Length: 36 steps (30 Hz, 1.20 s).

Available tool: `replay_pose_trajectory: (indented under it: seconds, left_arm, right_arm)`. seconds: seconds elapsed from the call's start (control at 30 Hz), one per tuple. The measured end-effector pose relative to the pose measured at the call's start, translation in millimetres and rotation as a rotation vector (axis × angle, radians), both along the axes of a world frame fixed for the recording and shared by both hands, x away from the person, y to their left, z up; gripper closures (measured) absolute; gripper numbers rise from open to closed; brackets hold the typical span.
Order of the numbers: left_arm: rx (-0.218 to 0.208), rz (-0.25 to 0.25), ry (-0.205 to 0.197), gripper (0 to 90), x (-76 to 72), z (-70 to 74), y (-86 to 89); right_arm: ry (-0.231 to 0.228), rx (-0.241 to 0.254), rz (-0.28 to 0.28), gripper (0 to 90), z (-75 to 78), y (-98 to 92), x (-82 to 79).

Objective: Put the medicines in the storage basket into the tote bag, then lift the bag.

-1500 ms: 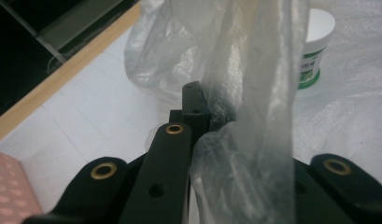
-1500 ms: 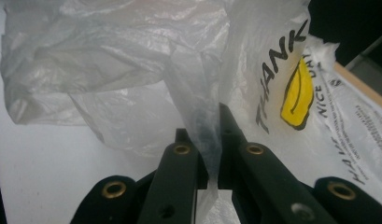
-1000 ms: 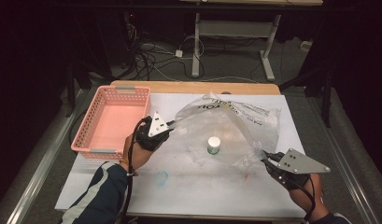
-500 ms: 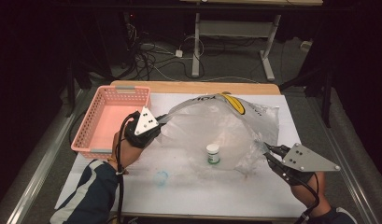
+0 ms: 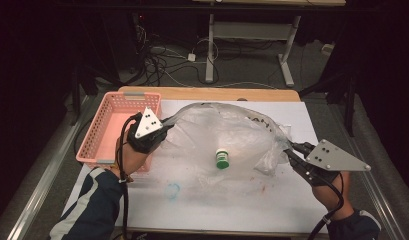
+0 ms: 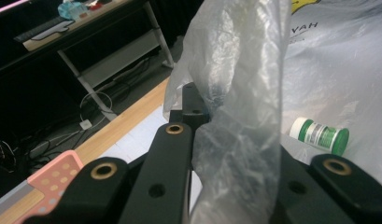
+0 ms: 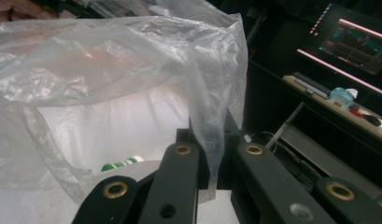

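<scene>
Navy sleeve (image 5: 92, 207), white stripes

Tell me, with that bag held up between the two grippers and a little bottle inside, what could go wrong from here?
1. Each gripper, left and right, seems to pinch just a thin fold of the bag; the slippery film could slide out of the jaws.
2. The film looks taut at both pinches, so further pulling might tear it.
3. The bottle lies on its side inside; tilting the bag could let it roll toward the opening and out.
</scene>
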<state>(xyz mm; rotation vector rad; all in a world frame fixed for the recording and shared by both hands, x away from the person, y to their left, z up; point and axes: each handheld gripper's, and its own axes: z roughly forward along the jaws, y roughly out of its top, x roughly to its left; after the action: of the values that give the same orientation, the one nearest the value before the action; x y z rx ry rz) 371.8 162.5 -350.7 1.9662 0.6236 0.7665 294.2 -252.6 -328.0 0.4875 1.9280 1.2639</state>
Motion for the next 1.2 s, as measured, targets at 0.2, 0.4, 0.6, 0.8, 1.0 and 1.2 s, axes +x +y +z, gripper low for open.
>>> replay_pose_trajectory:
  seconds: [0.2, 0.4, 0.6, 0.8, 1.0, 1.2]
  left_arm:
    - [-0.015, -0.002, -0.010, 86.0, 3.2, 5.1, 0.2]
    - [-0.030, -0.014, -0.013, 86.0, 15.9, 8.8, -7.2]
    - [-0.056, -0.010, -0.015, 86.0, 34.0, 12.0, -14.3]
    - [-0.039, 0.017, -0.012, 85.9, 50.9, 13.4, -20.2]
    - [-0.058, 0.054, -0.007, 86.0, 72.7, 25.6, -21.7]
    - [-0.063, 0.078, -0.063, 86.1, 64.5, 49.4, -13.0]
  right_arm:
    - [-0.017, 0.014, -0.022, 90.0, 8.4, -4.1, 3.2]
    - [-0.019, 0.007, -0.047, 90.0, 11.0, -2.4, 17.0]
    - [-0.001, 0.025, -0.086, 90.0, 13.3, -4.2, 43.3]
    - [0.040, 0.054, -0.146, 90.0, 15.9, -9.9, 88.2]
    - [0.082, 0.096, -0.228, 90.0, 22.2, -19.6, 127.5]
    - [0.088, 0.130, -0.248, 90.0, 36.1, -18.8, 136.8]
